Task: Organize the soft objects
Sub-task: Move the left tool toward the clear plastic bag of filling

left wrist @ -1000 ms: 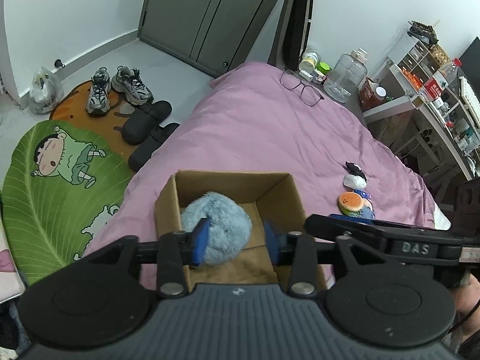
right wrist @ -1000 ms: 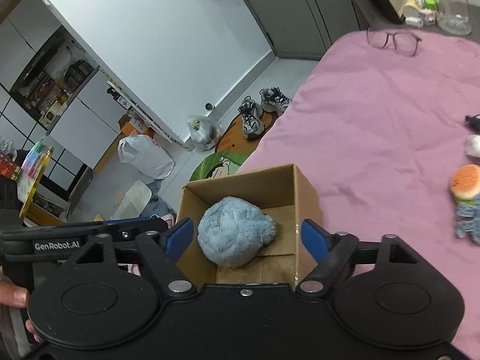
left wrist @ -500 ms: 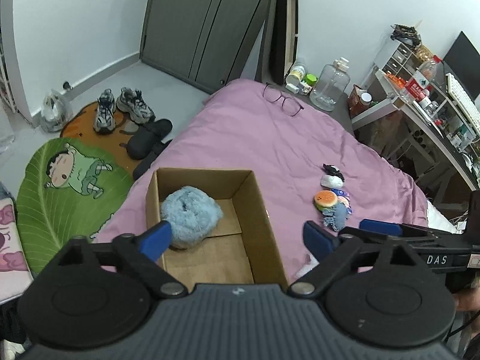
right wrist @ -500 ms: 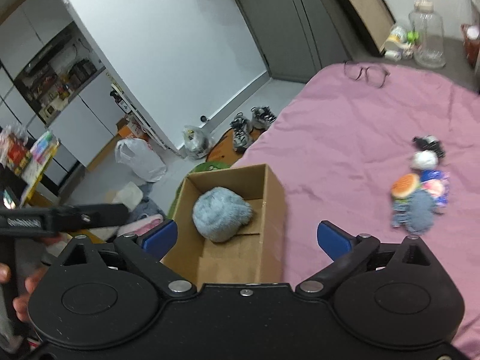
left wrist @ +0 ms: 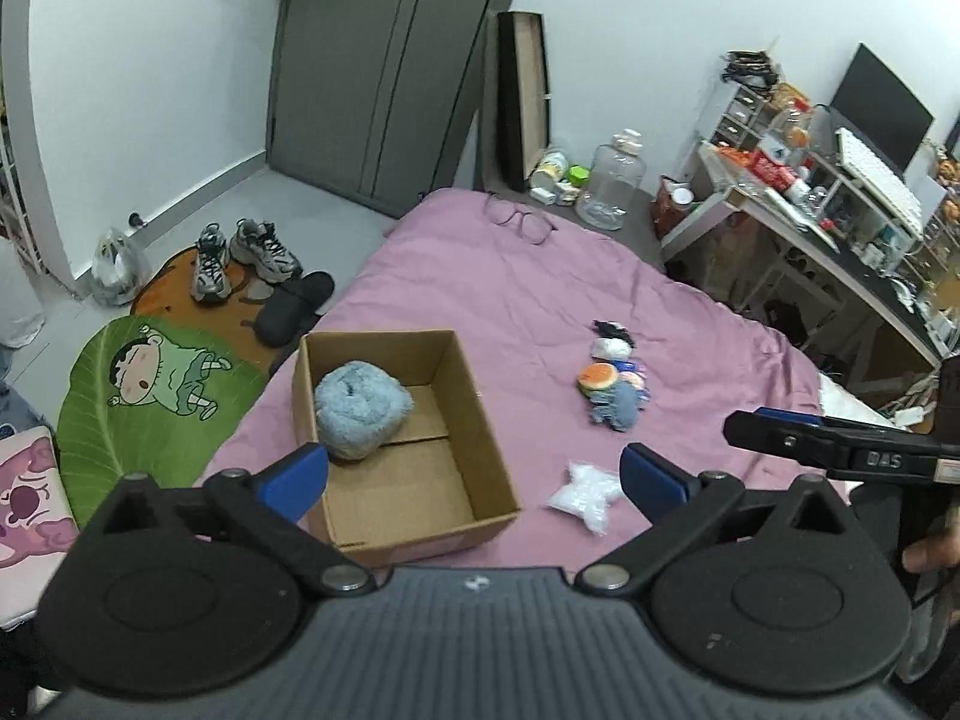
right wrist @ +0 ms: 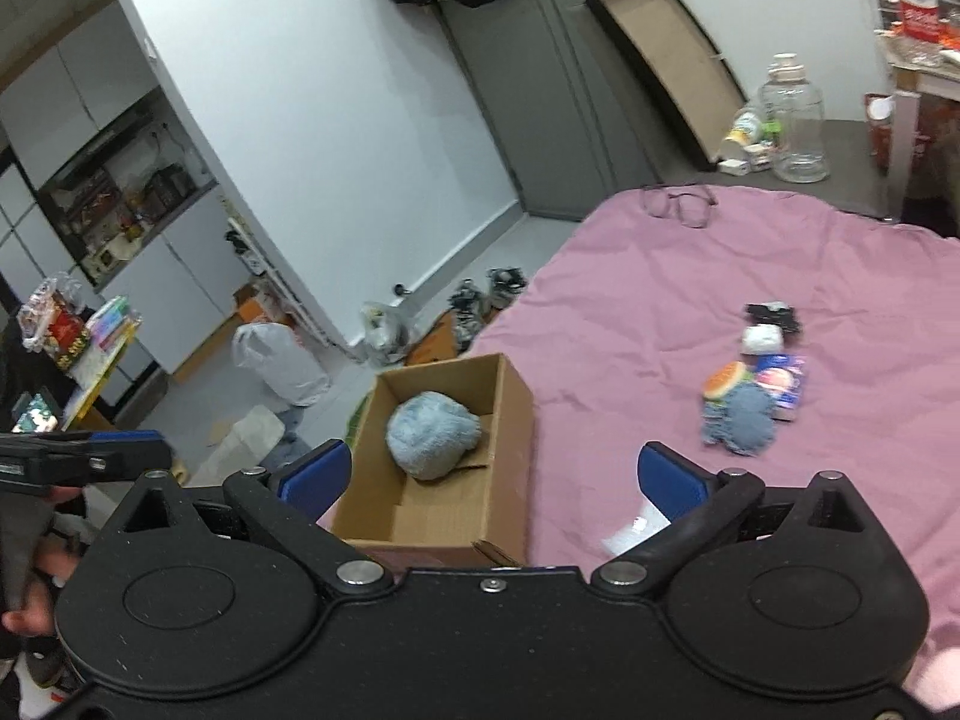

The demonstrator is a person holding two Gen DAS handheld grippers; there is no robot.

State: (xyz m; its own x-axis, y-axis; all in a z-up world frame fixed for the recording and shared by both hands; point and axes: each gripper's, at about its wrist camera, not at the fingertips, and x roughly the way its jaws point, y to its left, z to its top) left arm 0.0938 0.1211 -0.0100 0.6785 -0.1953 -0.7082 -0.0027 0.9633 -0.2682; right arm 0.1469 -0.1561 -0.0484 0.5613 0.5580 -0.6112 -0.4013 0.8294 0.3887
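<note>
A fluffy blue plush ball (left wrist: 362,410) lies in the far left corner of an open cardboard box (left wrist: 487,450) on the pink bed; it also shows in the right wrist view (right wrist: 432,434) inside the box (right wrist: 515,420). Several small soft toys (left wrist: 612,387) lie in a cluster to the right of the box, seen also in the right wrist view (right wrist: 750,396). A white stuffed piece (left wrist: 585,495) lies near the box's right side. My left gripper (left wrist: 474,477) is open and empty above the box's near edge. My right gripper (right wrist: 489,474) is open and empty, raised above the bed.
Glasses (left wrist: 522,222) lie at the far end of the bed (left wrist: 540,300). Shoes and slippers (left wrist: 258,270) sit on the floor left of the bed beside a green cartoon rug (left wrist: 150,390). A cluttered desk (left wrist: 810,210) stands at the right.
My left gripper opened and let go of the blue plush ball, which now lies in the box. Both grippers pulled back and up from the box, widening the view.
</note>
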